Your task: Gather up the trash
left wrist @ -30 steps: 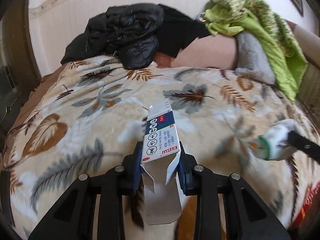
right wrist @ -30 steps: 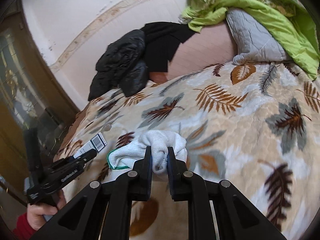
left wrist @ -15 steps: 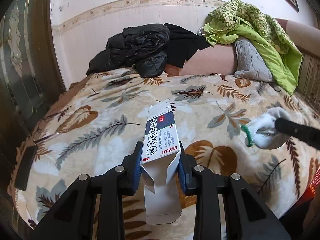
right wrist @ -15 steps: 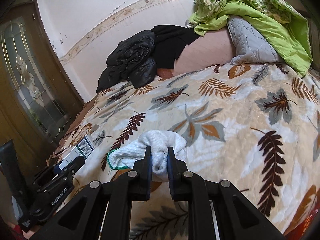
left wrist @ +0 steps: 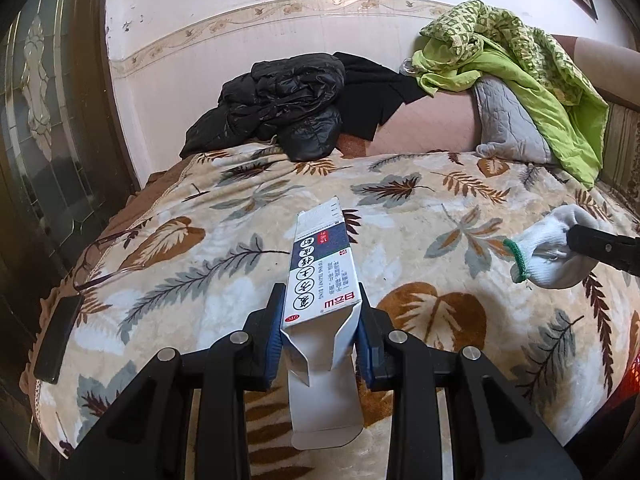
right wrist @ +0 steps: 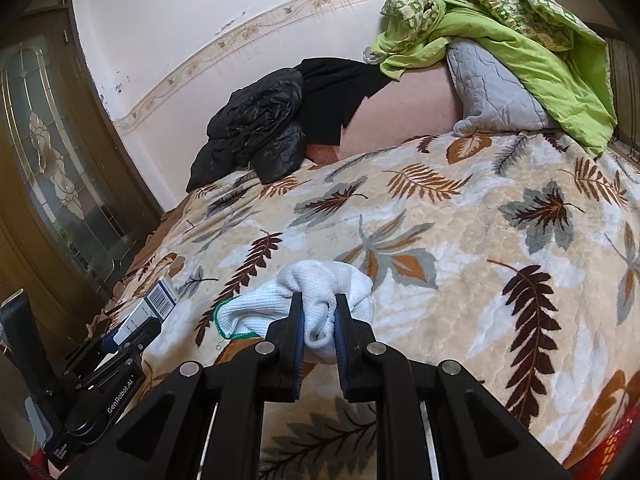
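Observation:
My left gripper [left wrist: 320,312] is shut on an empty white and dark-blue medicine box [left wrist: 320,276], its open flaps hanging toward the camera, above the leaf-patterned blanket [left wrist: 200,264]. The right gripper [right wrist: 318,320] is shut on a crumpled white knit glove [right wrist: 320,292] with a green cuff. In the left wrist view the glove [left wrist: 548,256] shows at the right edge with the right gripper's black finger on it. The right wrist view has the box [right wrist: 154,306] and left gripper [right wrist: 132,340] at lower left.
A black jacket [left wrist: 280,100], black cloth, a grey pillow [left wrist: 508,120] and a green quilt [left wrist: 520,64] lie at the bed's far end against the wall. A dark glass-panelled door [left wrist: 44,120] stands left. A black phone [left wrist: 58,340] rests on the bed's left edge.
Both grippers pulled back from the bed, so more of the blanket, wall and door shows. The box and the glove stay gripped as before.

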{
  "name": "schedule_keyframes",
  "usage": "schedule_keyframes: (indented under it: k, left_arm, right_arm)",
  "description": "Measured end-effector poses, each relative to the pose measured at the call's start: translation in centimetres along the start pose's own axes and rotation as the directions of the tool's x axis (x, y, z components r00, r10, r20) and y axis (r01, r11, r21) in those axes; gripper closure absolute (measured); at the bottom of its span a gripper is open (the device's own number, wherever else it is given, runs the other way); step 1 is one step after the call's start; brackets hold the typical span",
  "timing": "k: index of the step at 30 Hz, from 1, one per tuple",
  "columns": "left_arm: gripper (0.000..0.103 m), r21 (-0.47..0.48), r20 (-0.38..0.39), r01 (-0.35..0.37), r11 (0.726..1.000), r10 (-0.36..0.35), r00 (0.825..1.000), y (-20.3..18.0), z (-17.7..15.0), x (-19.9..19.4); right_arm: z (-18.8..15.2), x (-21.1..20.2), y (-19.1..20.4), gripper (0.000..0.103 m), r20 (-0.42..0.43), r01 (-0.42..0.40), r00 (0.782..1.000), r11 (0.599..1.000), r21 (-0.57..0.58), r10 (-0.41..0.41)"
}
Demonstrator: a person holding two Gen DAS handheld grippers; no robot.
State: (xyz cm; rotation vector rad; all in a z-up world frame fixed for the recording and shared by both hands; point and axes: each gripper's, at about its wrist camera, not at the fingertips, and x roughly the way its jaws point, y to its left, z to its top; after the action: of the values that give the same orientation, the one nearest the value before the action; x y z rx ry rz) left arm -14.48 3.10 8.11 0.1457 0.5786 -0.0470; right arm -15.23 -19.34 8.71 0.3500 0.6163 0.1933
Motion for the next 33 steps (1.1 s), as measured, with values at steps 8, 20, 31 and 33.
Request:
schedule_keyframes:
  k: [8, 20, 31, 33]
  left_arm:
    - [0.073, 0.0, -0.003, 0.002, 1.0, -0.002, 1.0, -0.16, -0.04, 0.05]
    - [0.073, 0.016, -0.003, 0.012, 1.0, -0.012, 1.0, -0.38, 0.03, 0.51]
    - [0.073, 0.016, 0.0, 0.012, 1.0, -0.012, 1.0, -0.49, 0.0, 0.45]
    - [0.073, 0.018, 0.0, 0.014, 1.0, -0.014, 1.0, -0.57, 0.02, 0.48]
  right_arm:
    - [0.07, 0.21, 0.12, 0.089, -0.001, -0.008, 1.0, 1.0, -0.001, 0.008]
    - [0.12, 0.24, 0.08, 0.089, 0.0, -0.008, 1.0, 1.0, 0.001, 0.008]
    - [0.19, 0.08, 0.01, 0.089, 0.004, -0.007, 1.0, 1.0, 0.003, 0.007]
    - [0.24, 0.01, -0.03, 0.089, 0.005, -0.007, 1.0, 1.0, 0.003, 0.007]
